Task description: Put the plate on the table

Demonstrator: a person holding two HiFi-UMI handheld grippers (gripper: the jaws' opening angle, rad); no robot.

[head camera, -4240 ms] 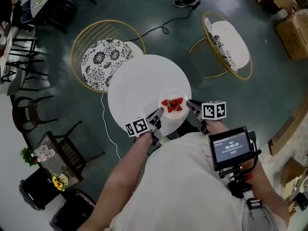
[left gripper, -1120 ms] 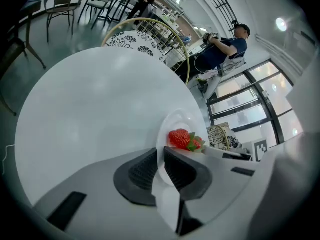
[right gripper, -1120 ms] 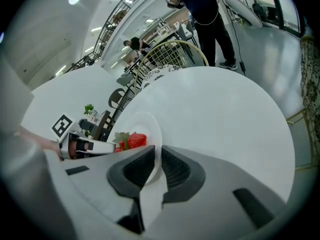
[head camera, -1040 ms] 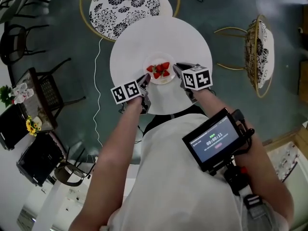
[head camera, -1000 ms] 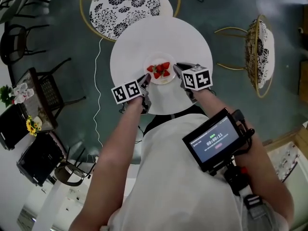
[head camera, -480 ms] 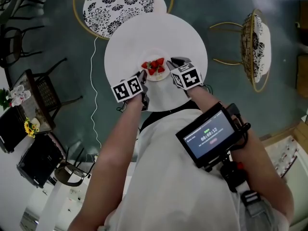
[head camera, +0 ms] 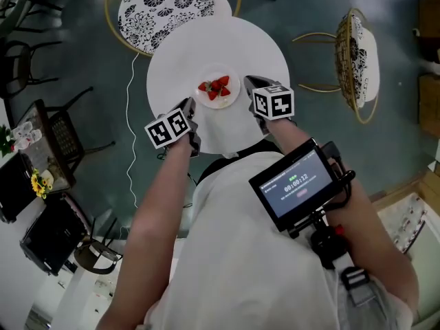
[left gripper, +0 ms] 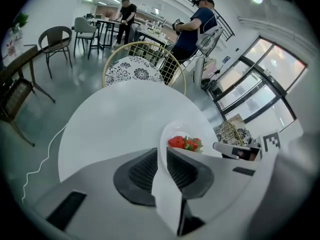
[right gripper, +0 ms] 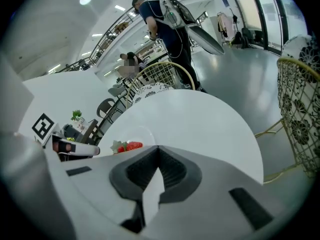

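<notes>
A small white plate [head camera: 232, 93] with red strawberries [head camera: 214, 86] rests on the round white table [head camera: 185, 53], near its front half. My left gripper [head camera: 190, 108] sits just left of and below the plate, a little apart from its rim. In the left gripper view a narrow gap shows between its jaws, nothing in it, with the plate [left gripper: 172, 130] and berries [left gripper: 184, 143] just past the tips [left gripper: 163, 149]. My right gripper [head camera: 248, 81] is close beside the plate's right rim. Its jaws meet at the tips [right gripper: 157, 148], with the berries [right gripper: 129, 146] to their left.
A patterned wire chair [head camera: 168, 2] stands behind the table and another [head camera: 354, 50] to the right. A white cable [head camera: 129, 115] runs over the dark floor on the left, near a dark side table with flowers [head camera: 38, 181]. People [left gripper: 192, 26] stand in the background.
Earlier both grippers held the plate by its sides near the table's front edge. It now lies further onto the table, and both grippers have drawn back a little from its rim.
</notes>
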